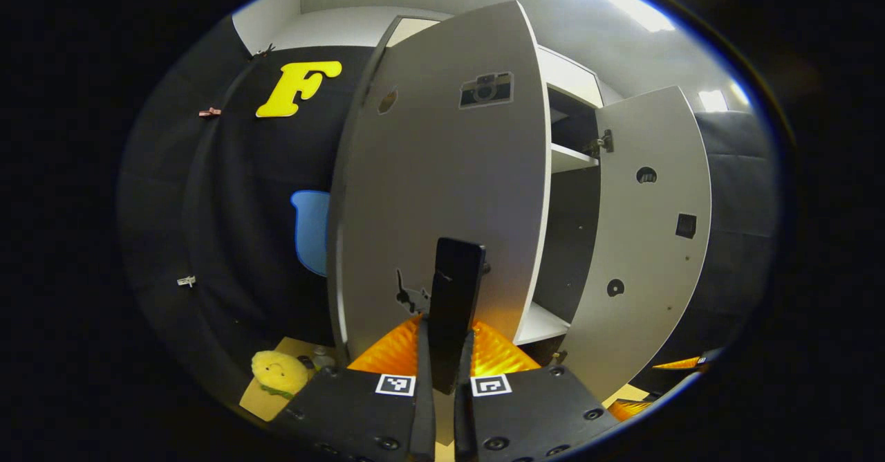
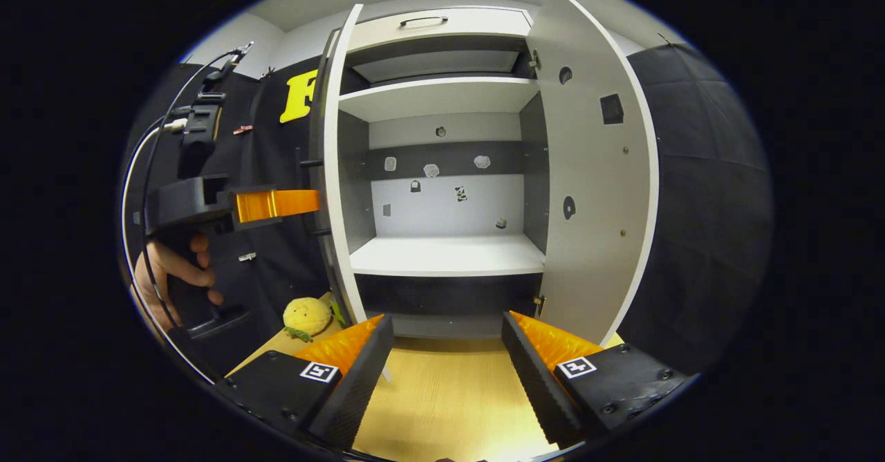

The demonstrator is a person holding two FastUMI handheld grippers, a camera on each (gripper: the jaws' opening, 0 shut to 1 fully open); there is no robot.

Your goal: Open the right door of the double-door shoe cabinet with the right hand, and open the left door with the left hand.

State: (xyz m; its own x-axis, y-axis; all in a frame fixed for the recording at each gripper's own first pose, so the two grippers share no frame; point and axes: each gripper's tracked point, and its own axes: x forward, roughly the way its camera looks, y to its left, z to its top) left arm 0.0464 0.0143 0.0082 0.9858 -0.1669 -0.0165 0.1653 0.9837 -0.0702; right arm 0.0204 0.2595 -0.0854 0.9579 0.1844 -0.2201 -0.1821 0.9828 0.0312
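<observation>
In the left gripper view, the left gripper (image 1: 446, 337) is clamped on the dark bar handle (image 1: 455, 289) of the grey left cabinet door (image 1: 442, 178), swung open at 12 o'clock. In the right gripper view, the right gripper (image 2: 448, 351) gapes empty at 6 o'clock, facing white shelves (image 2: 446, 254); the grey right door (image 2: 594, 185) stands open at 2 o'clock, and a yellow plush toy (image 2: 306, 315) lies at 8 o'clock.

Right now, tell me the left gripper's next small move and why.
Probably open the left gripper and back off: its fingers are clamped on the black handle of the left door, which already stands wide open, as does the right door.
</observation>
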